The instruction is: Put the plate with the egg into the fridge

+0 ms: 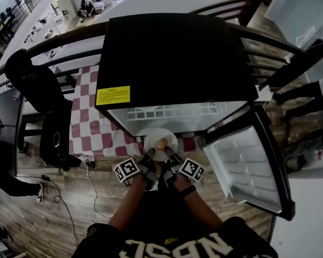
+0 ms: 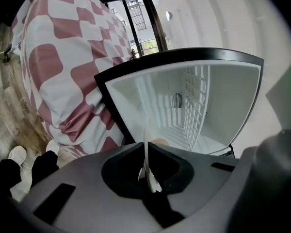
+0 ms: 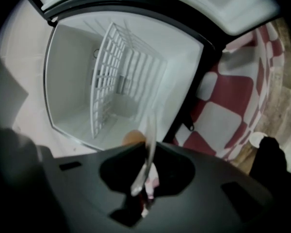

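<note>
A white plate (image 1: 153, 139) carrying a brown egg (image 1: 161, 143) hangs level just in front of the black fridge (image 1: 172, 58), at the mouth of its white compartment (image 1: 167, 112). My left gripper (image 1: 150, 154) is shut on the plate's near rim from the left, and my right gripper (image 1: 169, 153) is shut on that rim from the right. In the left gripper view the plate rim (image 2: 146, 144) stands edge-on between the jaws, with the egg (image 2: 160, 142) peeking past it. The right gripper view shows the rim (image 3: 149, 140) pinched the same way, the egg (image 3: 132, 137) beside it and the wire shelf (image 3: 109, 81) beyond.
The fridge door (image 1: 247, 165) stands open to the right, close to my right arm. A red-and-white checked cloth (image 1: 89, 128) hangs under and left of the fridge. A person in black (image 1: 35, 85) is at the left, with cables (image 1: 91, 190) on the wooden floor.
</note>
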A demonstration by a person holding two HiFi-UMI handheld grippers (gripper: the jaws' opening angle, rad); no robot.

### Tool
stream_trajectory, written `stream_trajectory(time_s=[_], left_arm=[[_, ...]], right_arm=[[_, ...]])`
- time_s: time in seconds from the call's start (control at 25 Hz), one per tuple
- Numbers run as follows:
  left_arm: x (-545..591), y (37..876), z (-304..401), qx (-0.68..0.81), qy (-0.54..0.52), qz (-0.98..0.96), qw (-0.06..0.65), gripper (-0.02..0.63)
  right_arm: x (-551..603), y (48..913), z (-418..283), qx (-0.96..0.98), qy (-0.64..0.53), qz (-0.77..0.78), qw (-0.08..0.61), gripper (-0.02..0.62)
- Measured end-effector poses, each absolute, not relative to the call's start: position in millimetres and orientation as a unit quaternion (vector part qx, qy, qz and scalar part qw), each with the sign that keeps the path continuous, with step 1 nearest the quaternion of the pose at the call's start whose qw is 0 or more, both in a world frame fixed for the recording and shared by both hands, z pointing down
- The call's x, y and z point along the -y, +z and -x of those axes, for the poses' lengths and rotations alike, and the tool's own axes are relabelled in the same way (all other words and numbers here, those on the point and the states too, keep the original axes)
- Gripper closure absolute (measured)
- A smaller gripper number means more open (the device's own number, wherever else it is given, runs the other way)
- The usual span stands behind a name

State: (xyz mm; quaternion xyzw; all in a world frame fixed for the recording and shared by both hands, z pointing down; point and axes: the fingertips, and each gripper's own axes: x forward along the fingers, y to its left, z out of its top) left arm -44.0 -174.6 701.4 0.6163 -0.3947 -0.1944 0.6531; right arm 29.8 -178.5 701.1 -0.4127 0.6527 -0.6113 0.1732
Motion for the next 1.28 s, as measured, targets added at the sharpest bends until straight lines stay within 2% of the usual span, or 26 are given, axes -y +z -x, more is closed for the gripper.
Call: stream_trajectory(time_s=[0.52, 1.28], left_arm=[[225.0, 734.0, 47.3, 0.428, -0.186, -0.598, 0.651, 0.565], [250.4, 755.0, 49.6, 0.449, -0.211, -0.560, 0.664, 0.566]], right_arm=[[231.4, 735.8, -27.8, -0.656, -0.604, 0.437, 0.118, 0.543], [252.3, 751.4, -31.5, -0.635, -0.613, 0.451, 0.132, 0.541]])
